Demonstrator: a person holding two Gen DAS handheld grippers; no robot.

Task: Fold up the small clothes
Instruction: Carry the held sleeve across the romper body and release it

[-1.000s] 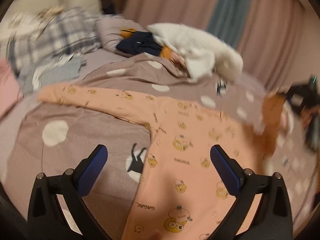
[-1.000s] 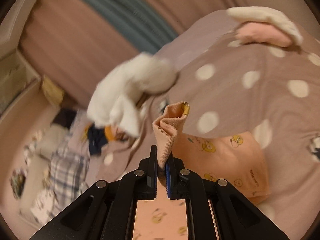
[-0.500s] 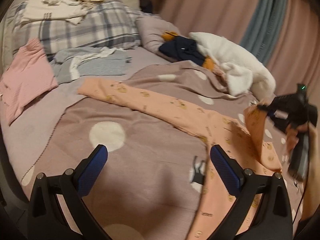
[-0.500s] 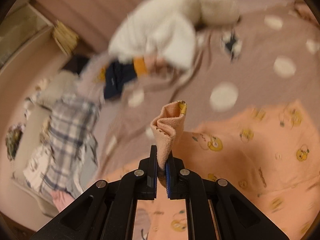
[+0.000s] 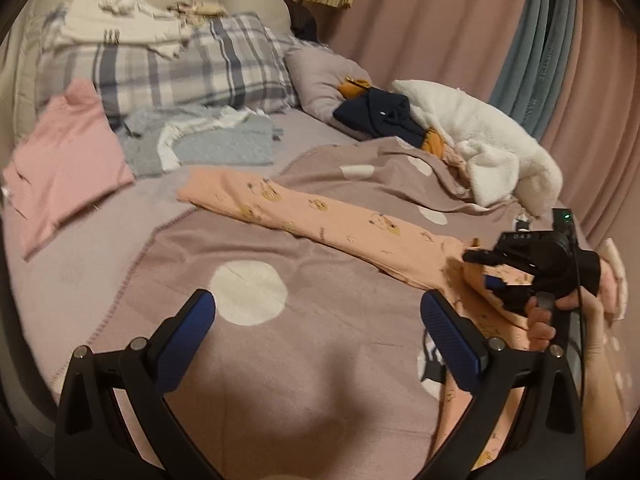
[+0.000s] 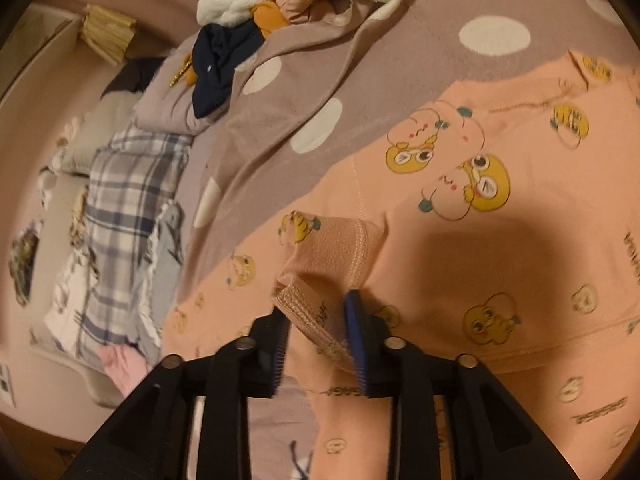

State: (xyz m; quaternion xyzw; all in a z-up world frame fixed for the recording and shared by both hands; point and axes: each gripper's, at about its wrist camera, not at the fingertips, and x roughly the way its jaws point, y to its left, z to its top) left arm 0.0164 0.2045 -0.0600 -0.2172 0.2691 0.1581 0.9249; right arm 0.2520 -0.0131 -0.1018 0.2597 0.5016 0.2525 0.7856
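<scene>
A peach long-sleeved top (image 6: 460, 240) with yellow cartoon prints lies on the mauve polka-dot blanket (image 5: 320, 288). One sleeve (image 5: 320, 216) stretches left across the blanket. The other sleeve is folded over the body, and its ribbed cuff (image 6: 320, 276) lies between the parted fingers of my right gripper (image 6: 316, 316), which is open just above it. My left gripper (image 5: 316, 320) is open and empty over bare blanket, left of the top. The right gripper also shows in the left wrist view (image 5: 500, 276), held in a hand.
A white fleece garment (image 5: 492, 152) and navy and orange clothes (image 5: 380, 116) lie at the blanket's far edge. A pink garment (image 5: 64, 160), grey clothes (image 5: 212, 144) and a plaid pillow (image 5: 172, 68) sit far left. Curtains (image 5: 460, 20) hang behind.
My right gripper carried the cuff over the top's body, lowered it and opened, letting it go. My left gripper swung left, away from the top, and stayed open.
</scene>
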